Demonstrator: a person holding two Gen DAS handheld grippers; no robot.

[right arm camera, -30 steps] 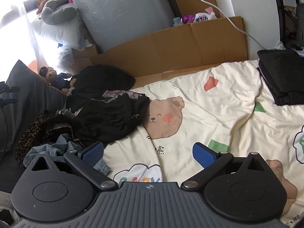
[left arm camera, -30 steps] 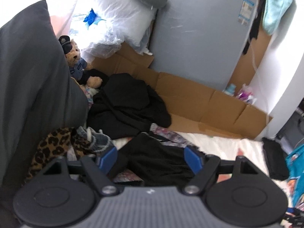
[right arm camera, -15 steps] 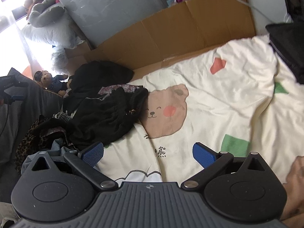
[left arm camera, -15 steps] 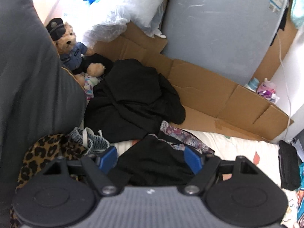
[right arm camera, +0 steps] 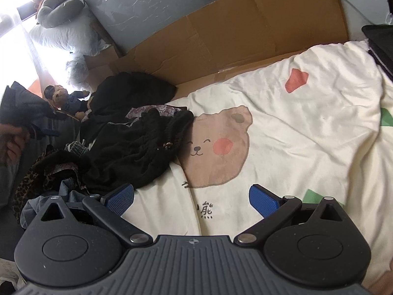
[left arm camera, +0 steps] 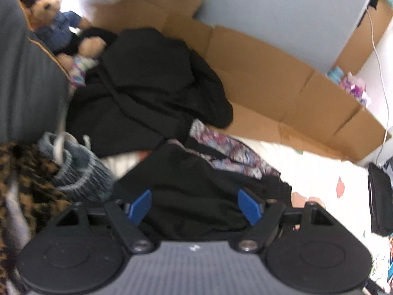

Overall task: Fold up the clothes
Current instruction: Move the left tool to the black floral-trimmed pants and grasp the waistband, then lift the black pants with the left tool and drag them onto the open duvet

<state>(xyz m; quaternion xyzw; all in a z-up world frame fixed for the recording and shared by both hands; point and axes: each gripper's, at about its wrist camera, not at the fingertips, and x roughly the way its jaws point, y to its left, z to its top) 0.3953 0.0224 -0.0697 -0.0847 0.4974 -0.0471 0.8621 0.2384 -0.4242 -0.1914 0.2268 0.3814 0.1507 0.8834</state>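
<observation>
Where the crumpled black garment (right arm camera: 137, 152) lies, at the left edge of the bear-print quilt (right arm camera: 294, 127), the unsorted heap begins: a floral piece (left arm camera: 235, 154) under its far side, a larger black garment (left arm camera: 152, 91) beyond that against the cardboard (left arm camera: 270, 83), a grey knit item (left arm camera: 78, 169) and a leopard-print one (left arm camera: 22, 184) to the garment's left

- None of the heap looks folded; all of it bunched and overlapping
- Well apart from the garment, at the quilt's far right edge, a flat dark stack (right arm camera: 380, 46) lies squared off, seemingly folded clothes, though too cropped to be sure. So some folding appears done and the heap is what is left, as a judgement
- Quilt to the right of the garment lies bare, room to spread a piece

Jaws:
- left gripper (left arm camera: 195, 206) hangs low over the near part of the crumpled black garment, jaws spread wide, black cloth showing in the gap between the blue pads; holding nothing. Whether the pads touch the cloth cannot be told, view is blurred
- right gripper (right arm camera: 191, 200) sits over the quilt just right of the garment, jaws wide apart, nothing between them, only quilt print beneath

Teddy bear (left arm camera: 56, 24) sits beyond the heap, by the grey cushion (left arm camera: 24, 86)
</observation>
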